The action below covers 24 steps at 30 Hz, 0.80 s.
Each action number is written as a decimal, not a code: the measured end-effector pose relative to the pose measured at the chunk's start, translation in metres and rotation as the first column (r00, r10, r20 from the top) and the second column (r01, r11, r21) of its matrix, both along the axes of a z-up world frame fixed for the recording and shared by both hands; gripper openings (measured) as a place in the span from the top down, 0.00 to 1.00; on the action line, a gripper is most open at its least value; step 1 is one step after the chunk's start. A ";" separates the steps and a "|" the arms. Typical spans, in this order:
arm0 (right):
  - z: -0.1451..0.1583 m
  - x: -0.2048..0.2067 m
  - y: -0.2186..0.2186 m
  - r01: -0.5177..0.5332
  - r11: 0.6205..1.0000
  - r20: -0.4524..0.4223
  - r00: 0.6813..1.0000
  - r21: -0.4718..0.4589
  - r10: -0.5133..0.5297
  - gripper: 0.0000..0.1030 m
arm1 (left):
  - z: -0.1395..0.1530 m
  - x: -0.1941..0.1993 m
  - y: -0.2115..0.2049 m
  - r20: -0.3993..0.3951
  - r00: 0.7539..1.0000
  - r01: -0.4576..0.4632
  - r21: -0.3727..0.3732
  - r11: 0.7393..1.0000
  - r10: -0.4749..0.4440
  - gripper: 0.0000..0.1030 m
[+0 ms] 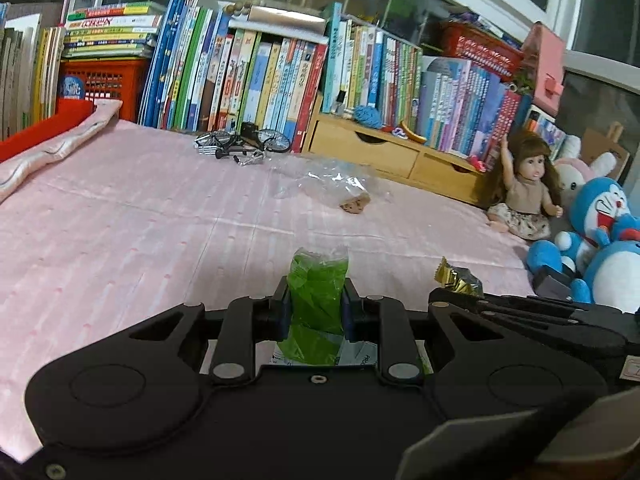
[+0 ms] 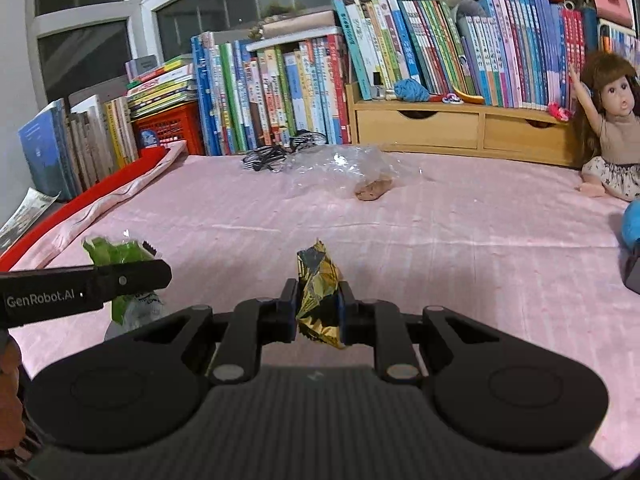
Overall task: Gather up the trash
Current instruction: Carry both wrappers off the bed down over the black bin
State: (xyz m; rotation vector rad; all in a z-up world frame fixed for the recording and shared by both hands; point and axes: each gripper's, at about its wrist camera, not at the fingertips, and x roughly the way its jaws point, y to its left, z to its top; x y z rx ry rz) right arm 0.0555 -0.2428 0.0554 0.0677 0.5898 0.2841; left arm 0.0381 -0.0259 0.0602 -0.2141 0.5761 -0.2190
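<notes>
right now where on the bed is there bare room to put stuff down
Bare: the pink sheet between the clear bag and both grippers, and left toward the folded cover. Crowded: the back edge by the books, and the right side by the doll.

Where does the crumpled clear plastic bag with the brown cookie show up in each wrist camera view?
Left wrist view: the crumpled clear plastic bag lies at centre, above the green wrapper.
Right wrist view: the bag lies at upper centre, beyond the gold wrapper.
Shared landmark: the wooden drawer unit right behind it.

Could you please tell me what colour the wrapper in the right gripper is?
Gold wrapper, with dark patches; clearest in the right wrist view.
</notes>
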 end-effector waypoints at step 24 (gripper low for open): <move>-0.011 -0.105 0.024 -0.110 0.994 -0.002 0.994 0.015 0.110 0.76 | -0.013 -0.117 0.006 0.011 0.999 0.045 0.051 0.998 -0.045 0.78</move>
